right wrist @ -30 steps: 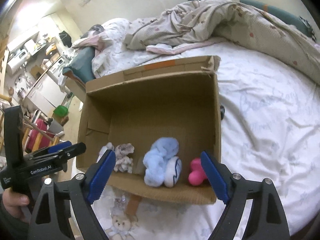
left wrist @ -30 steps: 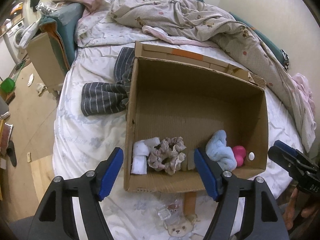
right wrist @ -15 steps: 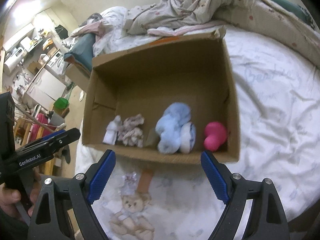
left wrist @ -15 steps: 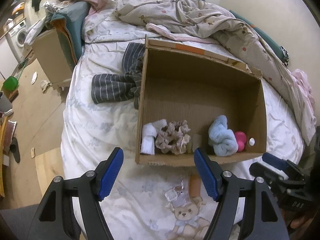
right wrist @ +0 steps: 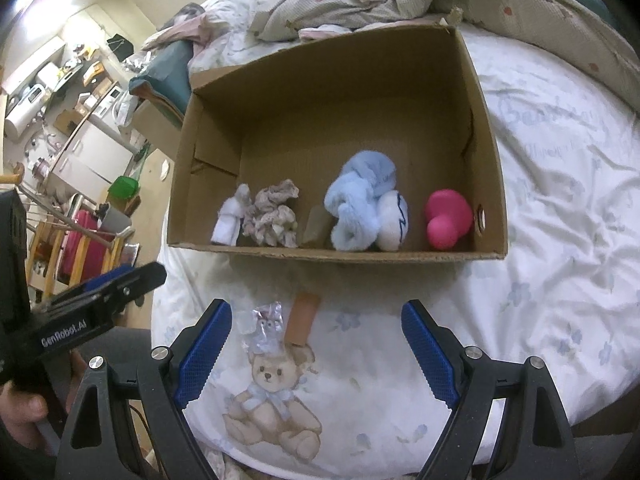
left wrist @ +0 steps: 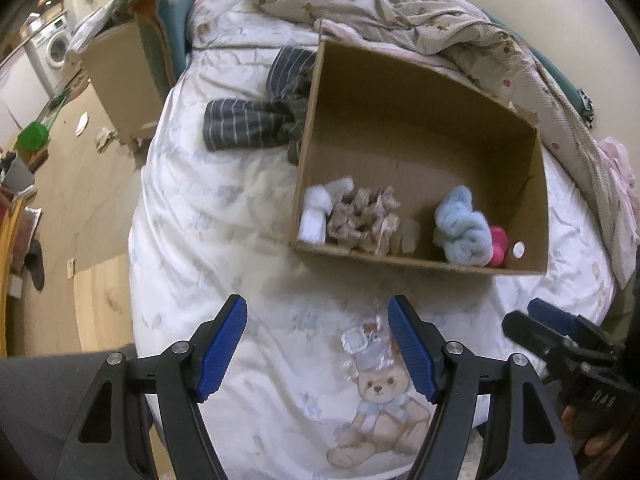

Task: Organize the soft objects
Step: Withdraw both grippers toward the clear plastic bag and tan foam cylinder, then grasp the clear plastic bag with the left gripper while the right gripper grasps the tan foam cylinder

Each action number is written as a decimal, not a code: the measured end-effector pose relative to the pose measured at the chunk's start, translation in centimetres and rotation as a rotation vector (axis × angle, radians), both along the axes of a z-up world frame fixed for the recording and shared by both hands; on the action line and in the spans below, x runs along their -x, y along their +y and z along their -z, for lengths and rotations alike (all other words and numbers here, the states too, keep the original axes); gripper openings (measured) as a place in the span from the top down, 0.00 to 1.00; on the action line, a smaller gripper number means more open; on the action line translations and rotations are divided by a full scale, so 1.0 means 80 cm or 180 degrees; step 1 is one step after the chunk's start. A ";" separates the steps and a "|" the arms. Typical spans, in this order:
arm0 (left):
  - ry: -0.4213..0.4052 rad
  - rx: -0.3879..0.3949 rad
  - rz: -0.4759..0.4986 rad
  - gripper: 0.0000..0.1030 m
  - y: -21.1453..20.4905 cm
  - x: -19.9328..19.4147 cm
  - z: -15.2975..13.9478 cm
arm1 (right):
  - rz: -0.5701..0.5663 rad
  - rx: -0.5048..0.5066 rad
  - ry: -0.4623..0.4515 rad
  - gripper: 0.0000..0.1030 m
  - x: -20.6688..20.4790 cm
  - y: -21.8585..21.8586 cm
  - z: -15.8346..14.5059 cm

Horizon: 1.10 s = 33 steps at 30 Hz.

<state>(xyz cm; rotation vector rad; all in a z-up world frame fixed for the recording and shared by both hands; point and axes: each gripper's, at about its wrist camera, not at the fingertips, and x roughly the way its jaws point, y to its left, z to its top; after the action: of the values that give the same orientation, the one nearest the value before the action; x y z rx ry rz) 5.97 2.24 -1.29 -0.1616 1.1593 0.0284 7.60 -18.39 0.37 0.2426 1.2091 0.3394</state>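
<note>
A cardboard box (right wrist: 488, 128) stands on the bed; it also shows in the left wrist view (left wrist: 416, 262). Along its near wall lie a white cloth (right wrist: 230, 216), a floral scrunchie (right wrist: 274, 216), a light blue fluffy bundle (right wrist: 360, 204), a white ball (right wrist: 394, 220) and a pink toy (right wrist: 446, 218). My left gripper (left wrist: 318, 346) is open and empty above the sheet in front of the box. My right gripper (right wrist: 316, 350) is open and empty, also short of the box.
A crumpled clear wrapper (right wrist: 266, 328) and a small brown piece (right wrist: 302, 318) lie on the sheet (right wrist: 560, 240) near the printed teddy bear (right wrist: 272, 408). A grey striped garment (left wrist: 248, 124) lies left of the box. A rumpled quilt (left wrist: 460, 36) lies behind it. The floor is at left.
Both grippers have drawn back from the box toward the bed's near edge, staying open and empty. The box and its contents have not moved.
</note>
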 end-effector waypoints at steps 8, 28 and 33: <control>0.0289 0.0042 -0.0132 0.32 0.007 0.017 0.036 | 0.0099 -0.0076 0.0222 0.10 0.006 -0.010 0.020; 0.0699 -0.0048 0.0293 0.57 -0.073 -0.027 0.136 | 0.0387 -0.0500 0.0508 0.10 0.005 -0.046 0.033; 0.0697 0.0075 0.0329 0.78 -0.070 -0.026 0.132 | 0.0382 -0.0505 0.0548 0.10 0.003 -0.046 0.036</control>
<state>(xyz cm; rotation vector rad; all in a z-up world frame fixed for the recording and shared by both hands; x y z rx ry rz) 8.02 -3.34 -11.87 -0.1210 1.3854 -0.0603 7.37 -22.04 -2.49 0.4878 1.3319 0.3147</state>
